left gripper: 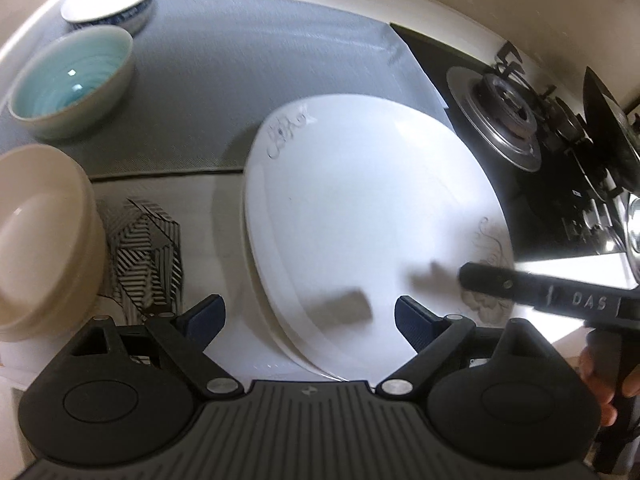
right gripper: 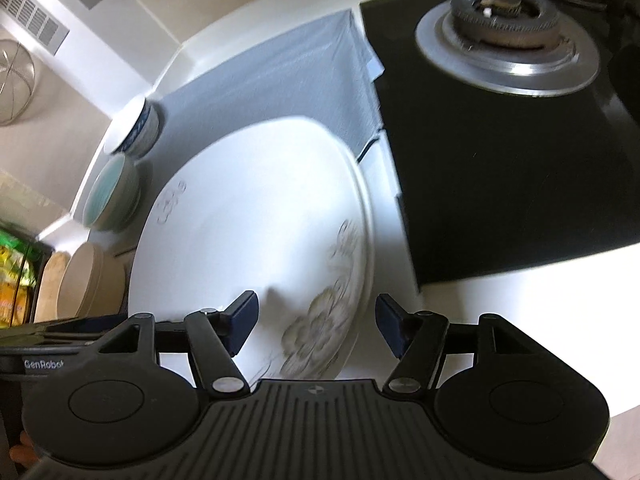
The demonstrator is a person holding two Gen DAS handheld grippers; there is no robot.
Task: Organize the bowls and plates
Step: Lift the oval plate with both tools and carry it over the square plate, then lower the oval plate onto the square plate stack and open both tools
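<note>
A stack of white plates [left gripper: 360,208] with a grey flower print lies on the white counter, half over a grey mat [left gripper: 240,80]. My left gripper [left gripper: 310,318] hangs open above the stack's near edge, nothing between its fingers. One finger [left gripper: 492,280] of the right gripper reaches over the plates' flowered rim. In the right wrist view my right gripper [right gripper: 316,322] is open, with the rim of the top plate [right gripper: 248,232] between its jaws and clear of both pads. A teal bowl [left gripper: 68,80], a blue-and-white bowl [left gripper: 112,0] and stacked beige bowls [left gripper: 36,240] stand at the left.
A black gas hob with a burner [left gripper: 500,120] borders the plates on the right; the burner [right gripper: 508,40] also shows top right in the right wrist view. A black-and-white striped print [left gripper: 148,252] lies between the beige bowls and the plates. A hand [left gripper: 596,376] holds the right gripper.
</note>
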